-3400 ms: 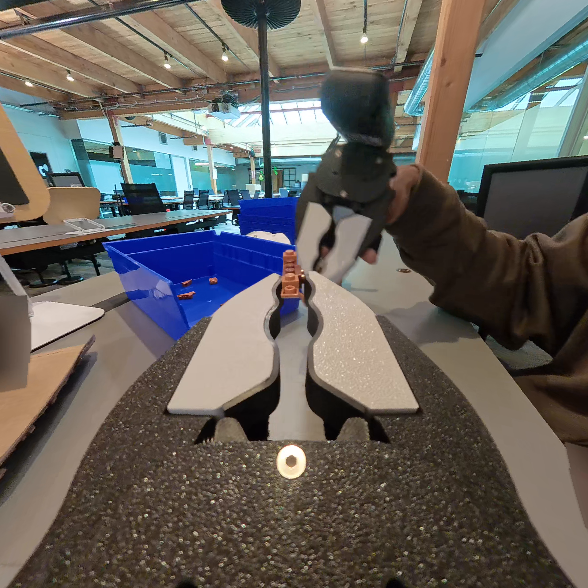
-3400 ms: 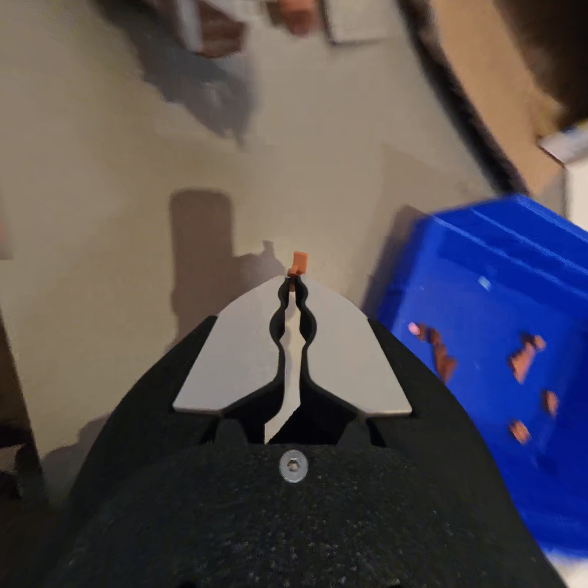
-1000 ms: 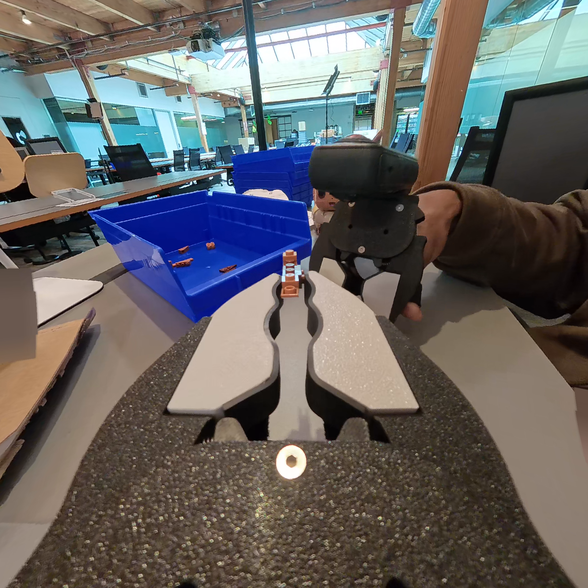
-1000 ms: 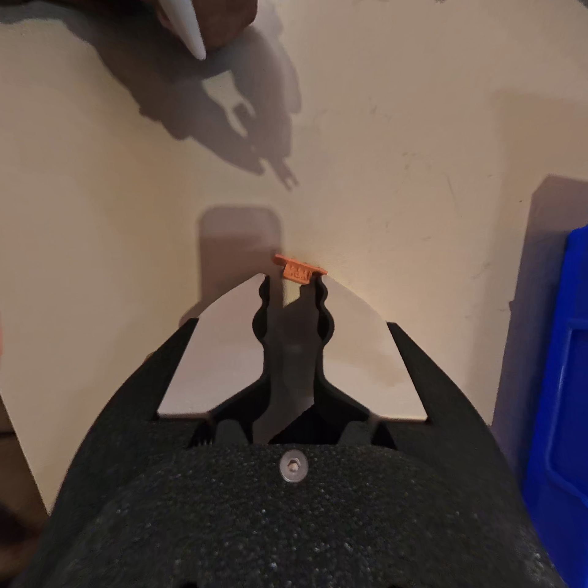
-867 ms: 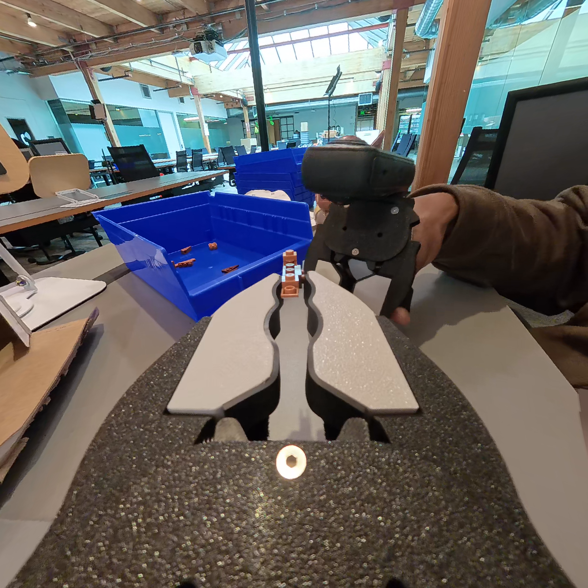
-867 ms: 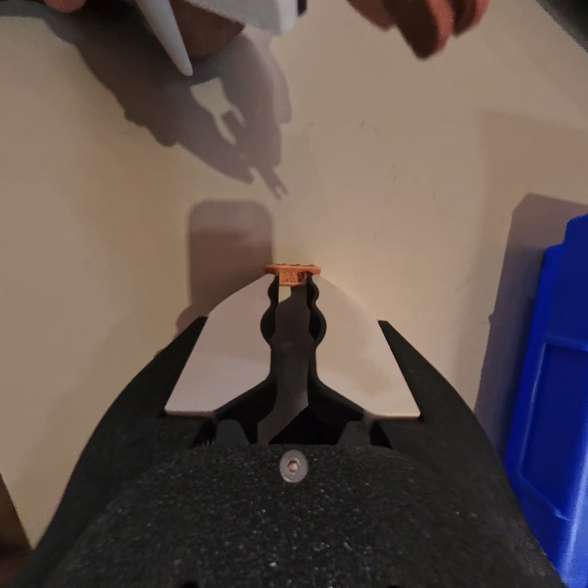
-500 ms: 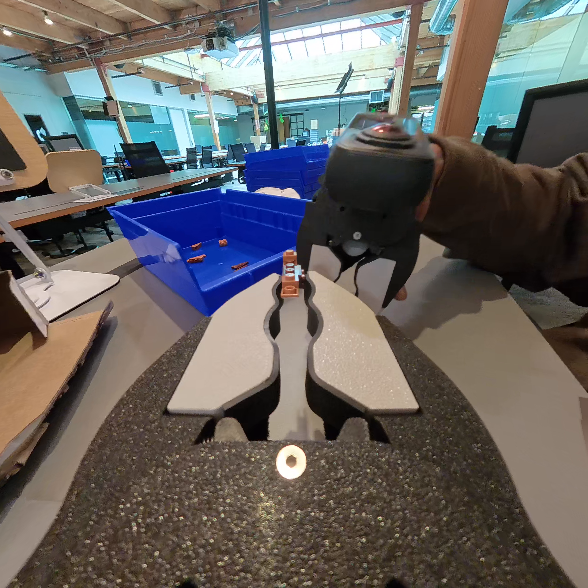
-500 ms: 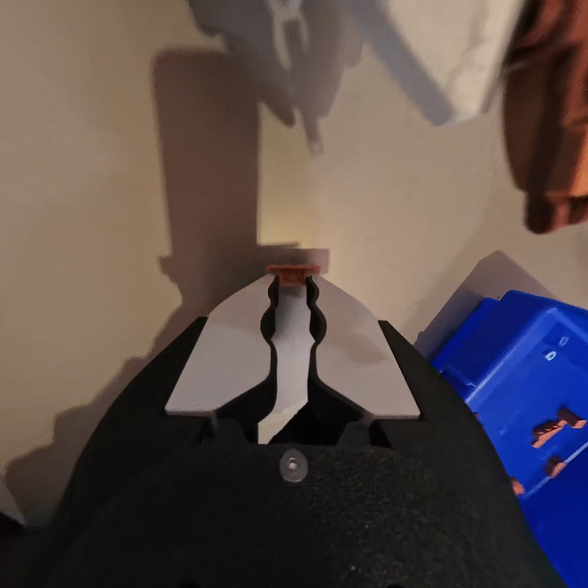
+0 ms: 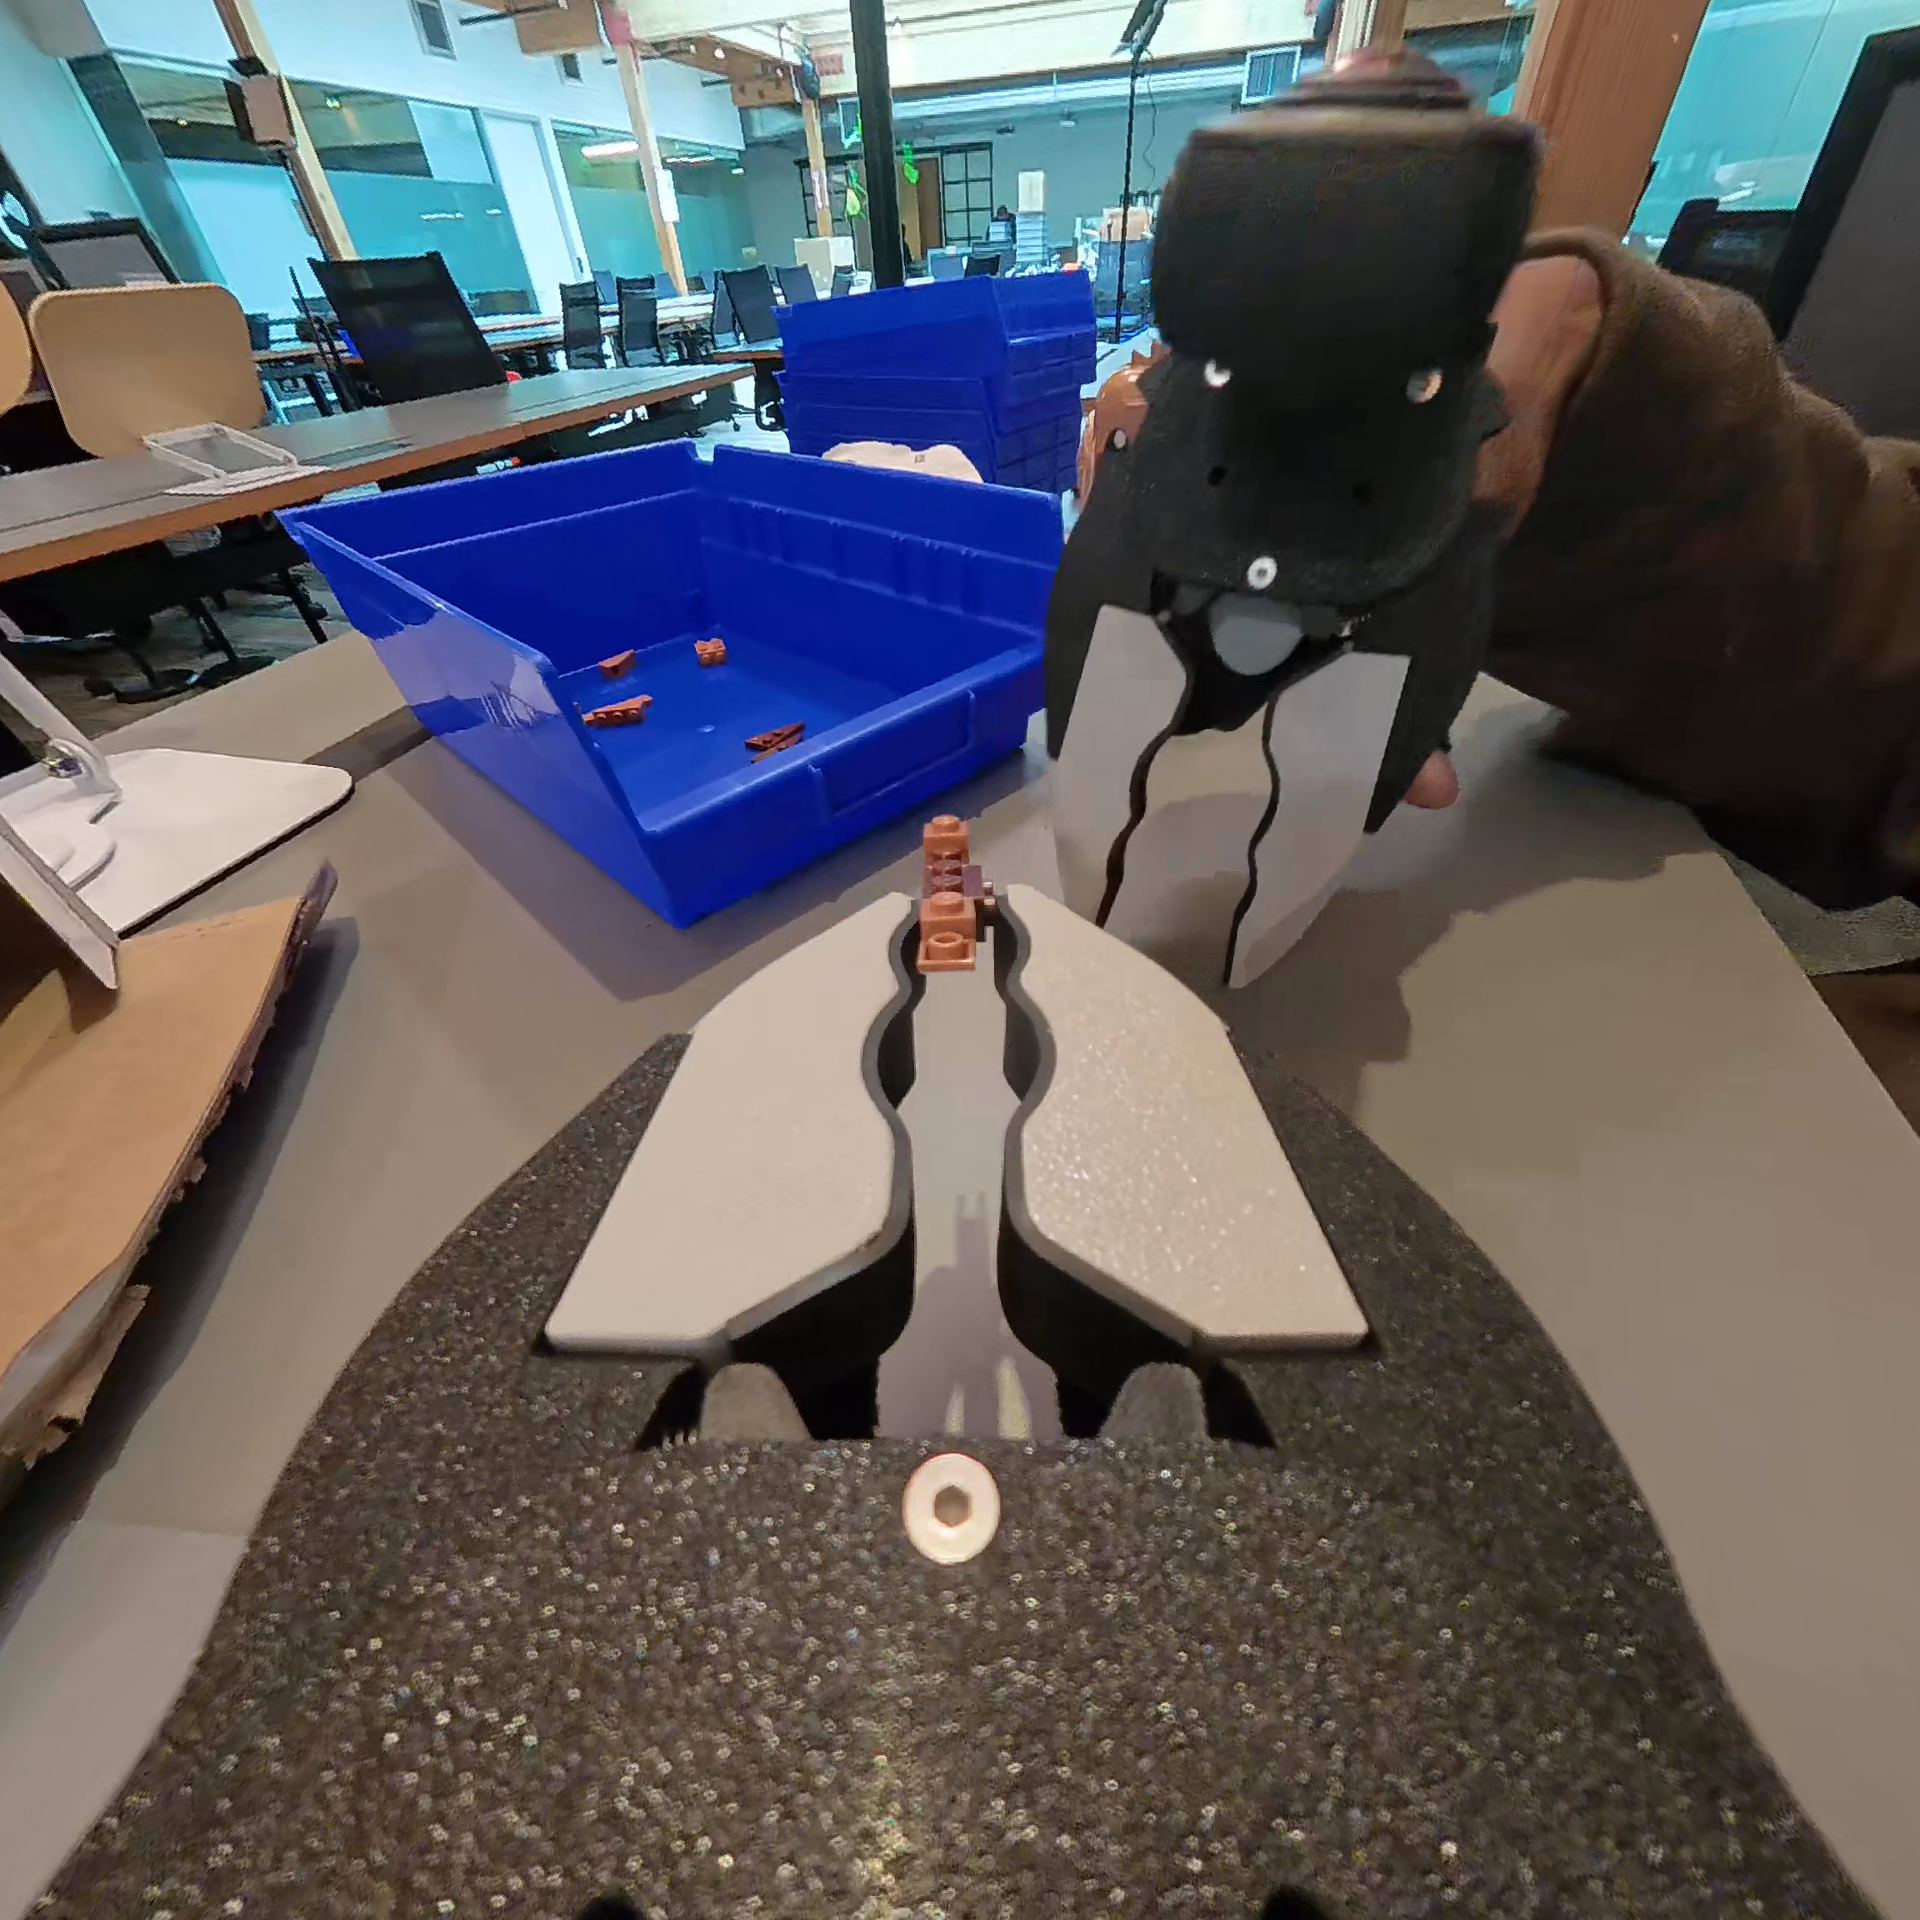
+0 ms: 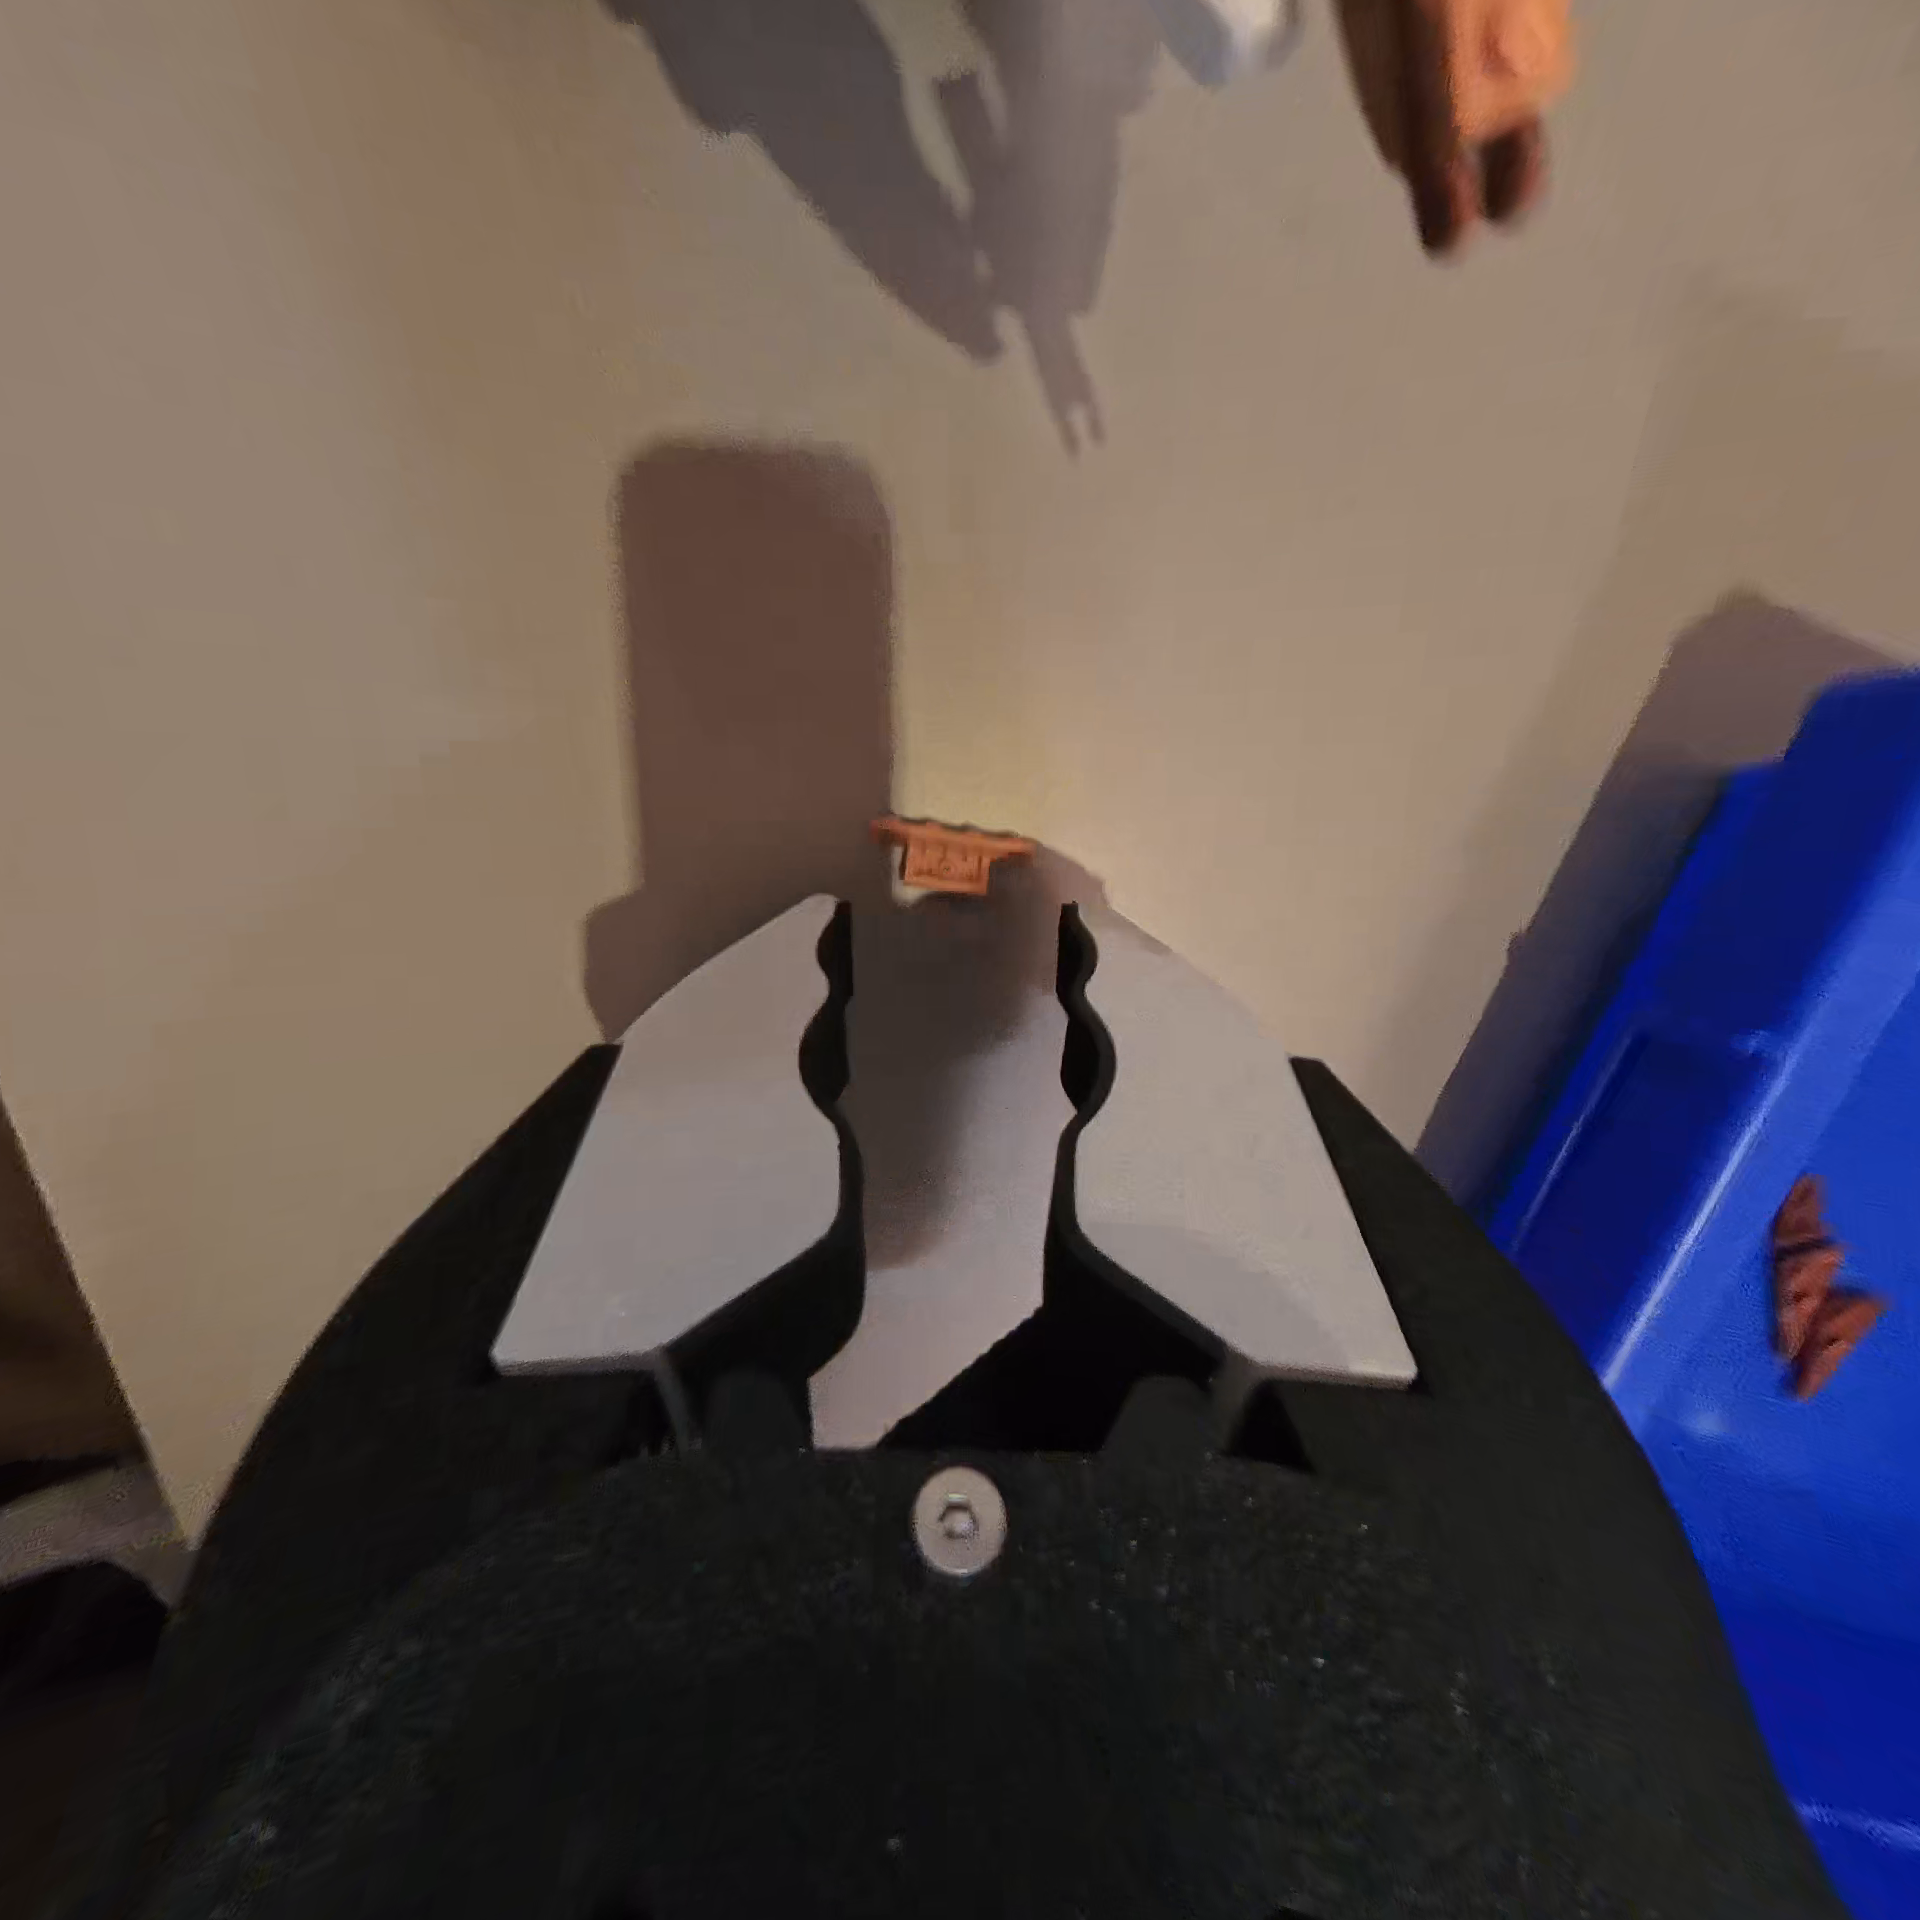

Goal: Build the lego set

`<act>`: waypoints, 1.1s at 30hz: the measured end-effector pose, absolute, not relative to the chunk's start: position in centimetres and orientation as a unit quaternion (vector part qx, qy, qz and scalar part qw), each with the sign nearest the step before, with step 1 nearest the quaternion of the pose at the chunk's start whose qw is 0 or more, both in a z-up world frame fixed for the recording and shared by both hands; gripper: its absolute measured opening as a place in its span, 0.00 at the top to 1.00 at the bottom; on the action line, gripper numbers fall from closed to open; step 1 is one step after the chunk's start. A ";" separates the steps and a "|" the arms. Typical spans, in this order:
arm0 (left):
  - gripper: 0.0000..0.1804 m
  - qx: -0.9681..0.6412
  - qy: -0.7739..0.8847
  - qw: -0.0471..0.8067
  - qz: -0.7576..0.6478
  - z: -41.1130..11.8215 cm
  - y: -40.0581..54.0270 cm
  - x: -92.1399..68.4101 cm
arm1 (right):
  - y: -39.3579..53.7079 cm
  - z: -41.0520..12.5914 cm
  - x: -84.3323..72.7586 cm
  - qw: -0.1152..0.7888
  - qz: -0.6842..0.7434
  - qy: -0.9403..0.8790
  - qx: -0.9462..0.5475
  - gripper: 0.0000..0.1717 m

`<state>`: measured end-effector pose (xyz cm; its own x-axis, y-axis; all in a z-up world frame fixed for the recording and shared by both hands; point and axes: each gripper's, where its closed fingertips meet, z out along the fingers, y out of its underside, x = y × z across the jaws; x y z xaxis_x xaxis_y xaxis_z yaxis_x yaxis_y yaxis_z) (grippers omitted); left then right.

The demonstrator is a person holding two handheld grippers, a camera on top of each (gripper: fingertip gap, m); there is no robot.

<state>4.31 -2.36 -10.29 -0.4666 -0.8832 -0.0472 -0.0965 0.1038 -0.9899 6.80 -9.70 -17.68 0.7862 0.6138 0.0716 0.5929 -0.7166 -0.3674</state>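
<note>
Left tool: clenched on a small brown brick assembly; both grey fingertips press its sides, the stack sticking out fwd past the tips.
Brick assembly: several studded brown pcs joined in a row, w/ a darker pc in the middle; held just above the grey counter.
Right tool: released, jaws spread wide, nothing betw. the pads; pointing down at the counter. In left wrist view it hangs tips-down just right of the left tool, gripped by a hand in a brown sleeve.
Orange piece: small flat brick w/ side flanges, lying on the counter just beyond the right tool's tips, apart from both fingers.
Blue bin: open-front, on the counter behind and left of the left tool; a few loose brown pcs on its floor. In right wrist view its wall is at the right edge.
Cardboard: flat sheet at the left edge of the counter.
White base: beside the cardboard, farther back.
Stacked blue bins: behind the open bin.
</note>
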 end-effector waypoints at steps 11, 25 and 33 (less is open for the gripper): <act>0.94 -0.368 0.661 0.362 -0.545 -10.4 -2.7 4.3 | -9.6 -18.9 6.7 0.286 0.077 -0.120 -0.948 0.81; 0.94 -0.357 0.700 0.324 -0.527 -11.7 -3.6 3.8 | -6.7 -18.7 5.8 0.286 0.038 -0.200 -0.936 0.86; 0.94 -0.363 0.709 0.310 -0.519 -12.1 -3.4 3.6 | -5.6 -16.5 6.6 0.318 -0.136 -0.400 -0.849 0.86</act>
